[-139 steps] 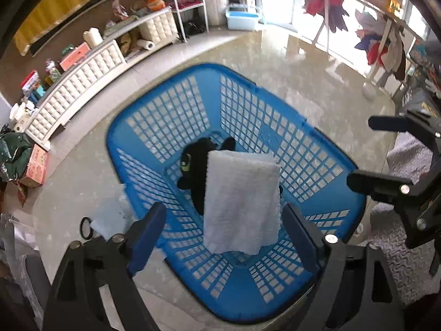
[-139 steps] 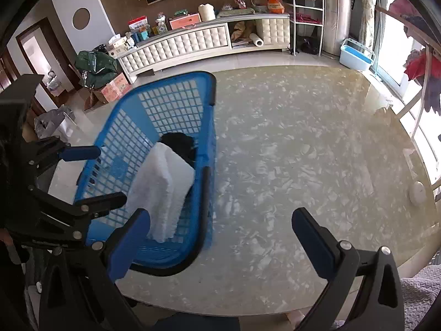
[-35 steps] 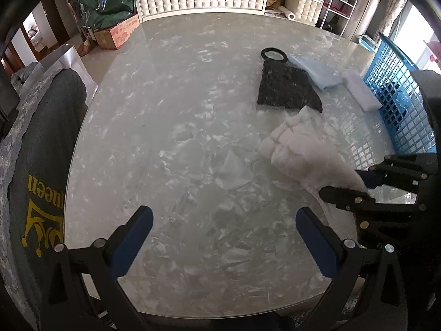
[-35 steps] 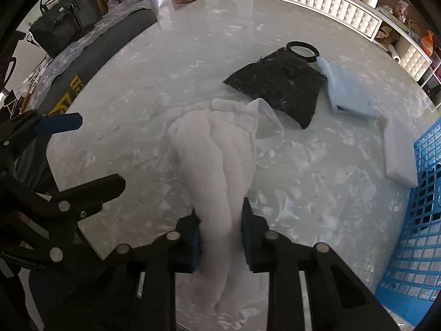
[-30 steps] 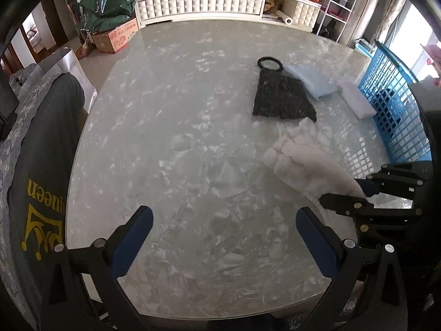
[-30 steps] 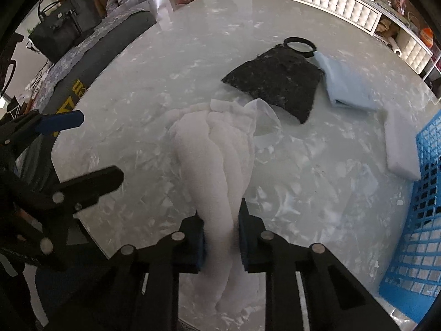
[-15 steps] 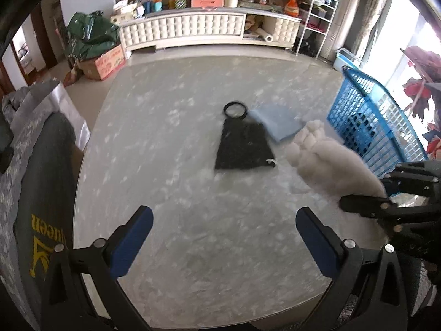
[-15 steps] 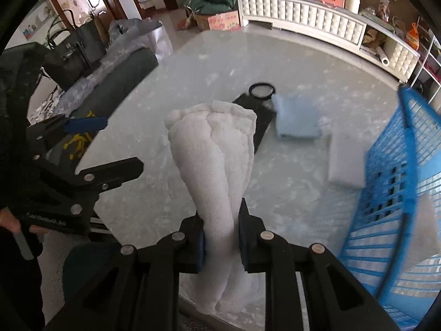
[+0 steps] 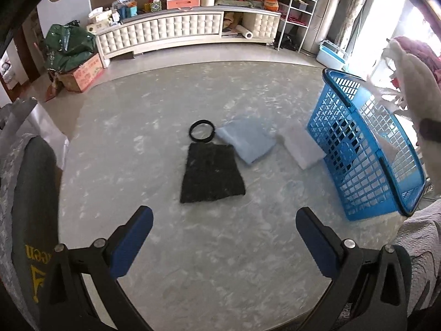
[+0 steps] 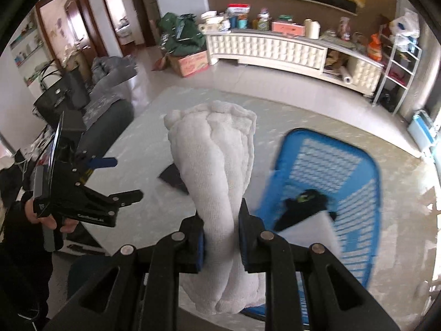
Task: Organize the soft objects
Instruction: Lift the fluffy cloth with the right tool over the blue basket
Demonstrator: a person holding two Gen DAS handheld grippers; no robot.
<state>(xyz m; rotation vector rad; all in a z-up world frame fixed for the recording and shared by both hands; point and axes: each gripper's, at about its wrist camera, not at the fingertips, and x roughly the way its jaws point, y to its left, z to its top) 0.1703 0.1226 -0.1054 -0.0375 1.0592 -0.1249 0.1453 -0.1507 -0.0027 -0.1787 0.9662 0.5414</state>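
My right tool [image 10: 220, 230] is clamped on a bunched white towel [image 10: 213, 165], held in the air above the marble desk [image 9: 220, 248] and just beside the blue basket [image 10: 330, 165]. My left tool [image 9: 223, 237] hangs wide apart and empty over the near edge of the desk. To finish this carry well, I judge the towel should clear the basket's rim before I let go, low enough that its trailing end falls inside and does not drape over the wall.

The right wrist view shows the basket's inside: a black plush toy [image 10: 304, 202] and what looks like a pale cloth under it, though blur makes that uncertain. The left wrist view alone shows what remains on the desk: a black cloth [image 9: 210, 173], a black ring [image 9: 201, 130], a light blue cloth [image 9: 246, 139] and a white pad [image 9: 301, 149] touching the basket's foot.
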